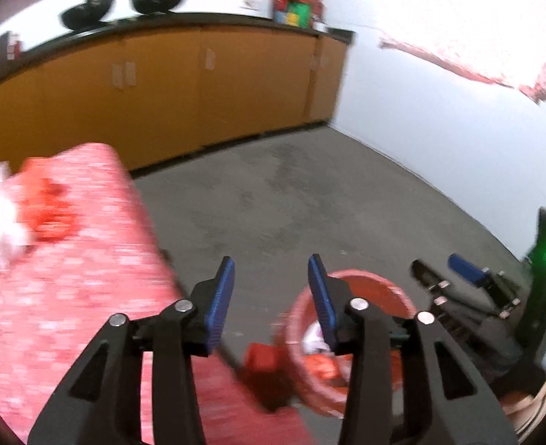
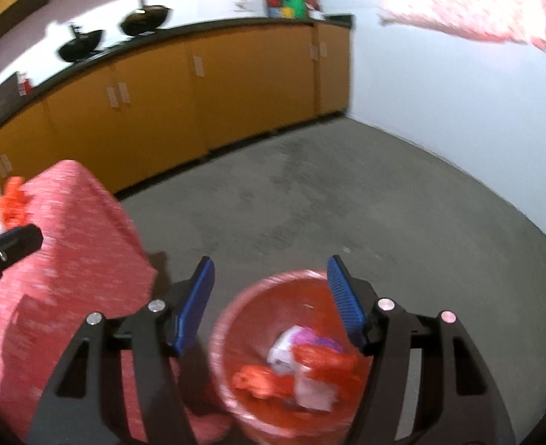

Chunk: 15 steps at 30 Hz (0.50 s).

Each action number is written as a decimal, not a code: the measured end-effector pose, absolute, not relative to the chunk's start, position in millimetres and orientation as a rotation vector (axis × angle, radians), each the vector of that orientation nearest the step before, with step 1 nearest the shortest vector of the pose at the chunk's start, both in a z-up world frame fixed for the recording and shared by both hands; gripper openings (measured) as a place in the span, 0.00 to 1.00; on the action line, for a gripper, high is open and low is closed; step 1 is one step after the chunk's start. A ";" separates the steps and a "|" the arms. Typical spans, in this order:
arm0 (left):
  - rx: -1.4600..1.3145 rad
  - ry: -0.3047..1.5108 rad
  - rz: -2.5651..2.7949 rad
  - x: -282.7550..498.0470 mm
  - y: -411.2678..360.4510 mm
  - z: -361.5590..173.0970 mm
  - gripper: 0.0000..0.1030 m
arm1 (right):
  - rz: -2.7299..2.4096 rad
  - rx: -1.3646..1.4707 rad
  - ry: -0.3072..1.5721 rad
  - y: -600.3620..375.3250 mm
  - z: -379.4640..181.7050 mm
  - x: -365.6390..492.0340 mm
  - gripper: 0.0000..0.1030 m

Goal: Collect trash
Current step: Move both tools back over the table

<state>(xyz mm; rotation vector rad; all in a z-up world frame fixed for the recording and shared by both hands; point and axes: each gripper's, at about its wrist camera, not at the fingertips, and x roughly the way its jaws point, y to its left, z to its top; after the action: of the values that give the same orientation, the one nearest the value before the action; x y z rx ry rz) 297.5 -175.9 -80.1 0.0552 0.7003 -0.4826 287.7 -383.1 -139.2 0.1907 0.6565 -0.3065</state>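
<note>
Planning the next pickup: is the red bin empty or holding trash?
Holding trash: the red bin contains crumpled orange and white wrappers at its bottom.

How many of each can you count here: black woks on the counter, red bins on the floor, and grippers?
Black woks: 2, one and another, both on the counter.
Red bins: 1, on the floor, with trash inside.
Grippers: 2, the left gripper and the right gripper, both open and empty.
Total: 5
</note>
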 end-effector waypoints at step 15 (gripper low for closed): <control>-0.037 0.611 0.048 308.2 99.5 -68.6 0.56 | 0.084 0.059 0.622 -172.6 -77.6 384.0 0.60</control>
<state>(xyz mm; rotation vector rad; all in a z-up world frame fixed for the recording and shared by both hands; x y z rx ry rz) 308.2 99.5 -68.6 -0.0369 0.6106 0.0483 384.0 -172.6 -77.6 0.0590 0.6220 0.0841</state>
